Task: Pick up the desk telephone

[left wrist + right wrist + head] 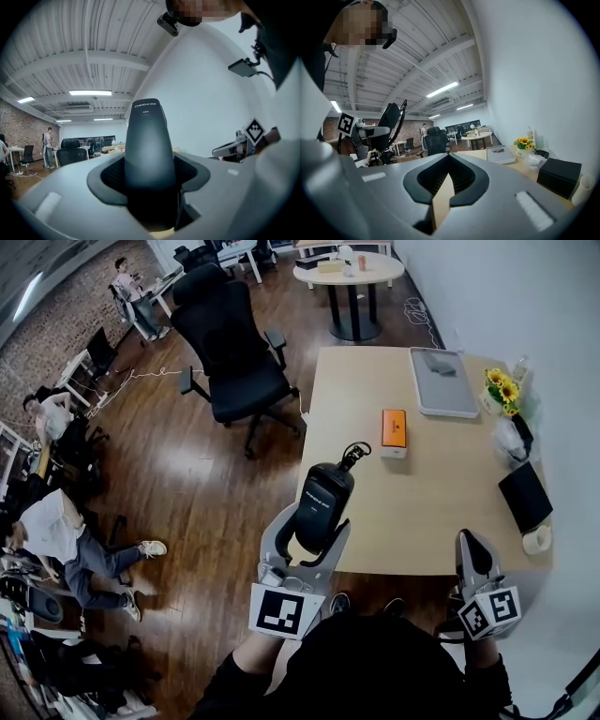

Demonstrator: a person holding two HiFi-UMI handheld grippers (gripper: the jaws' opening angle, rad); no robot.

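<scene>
My left gripper [310, 529] is shut on a black telephone handset [322, 501], held raised over the near edge of the wooden desk [427, 512]. A short coiled cord [353, 455] curls off the handset's far end. In the left gripper view the handset [149, 145] stands up between the two dark pads and fills the middle. My right gripper [472, 556] hangs off the desk's near right corner, jaws together and empty. In the right gripper view the handset [389, 123] and cord show at the left, held up by the left gripper.
On the desk lie an orange box [394, 430], a grey tray [442, 381], sunflowers [502, 387], a black box [525, 495] and a tape roll [537, 540]. A black office chair [230, 343] stands left of the desk. People sit at the far left.
</scene>
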